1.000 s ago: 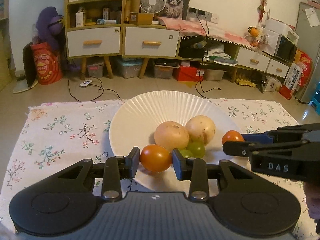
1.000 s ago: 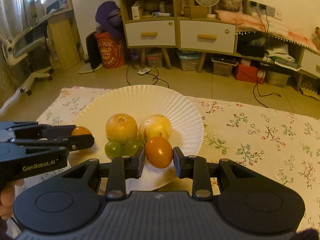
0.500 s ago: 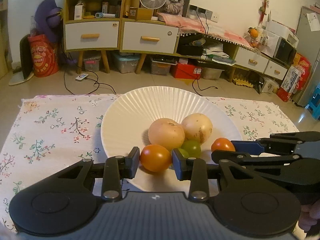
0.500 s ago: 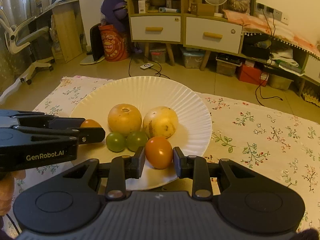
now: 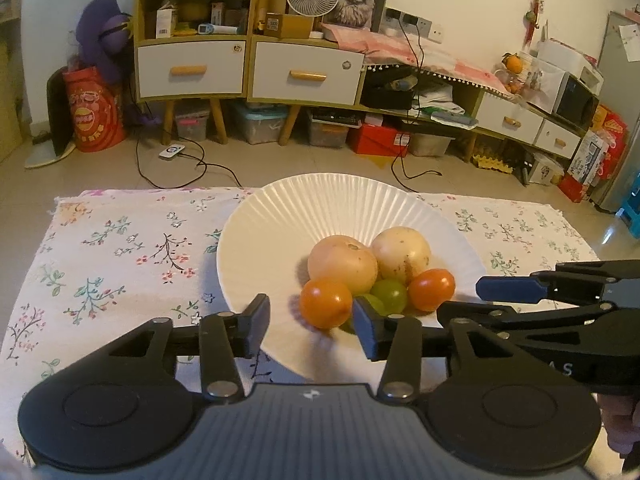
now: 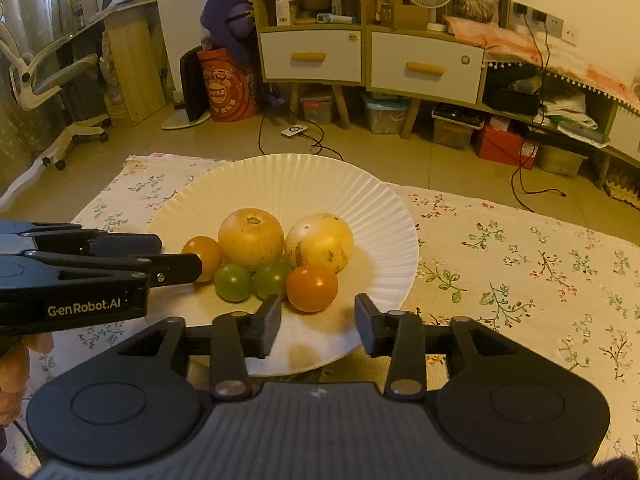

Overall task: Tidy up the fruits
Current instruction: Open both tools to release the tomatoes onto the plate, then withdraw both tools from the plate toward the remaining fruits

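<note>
Bench under a floral cloth [image 5: 120, 248]; tiled floor, drawer cabinets [image 5: 248, 68] behind. White plate [image 5: 280, 216] near the far edge holds all the fruit (two pale round ones at the back, green pair, two orange tomatoes [image 5: 326, 303]). Left hand-held gripper [image 5: 308, 326] just opened, spread around one tomato; right hand-held gripper [image 6: 318, 324] likewise, its tomato [image 6: 311, 288] free.

The left gripper [image 5: 308, 330] had just been opening, its jaws standing apart. An orange tomato [image 5: 326, 303] sat between them on the white plate [image 5: 280, 216], free of both pads; green grapes [image 5: 389, 294] lay just beyond the right jaw.
</note>
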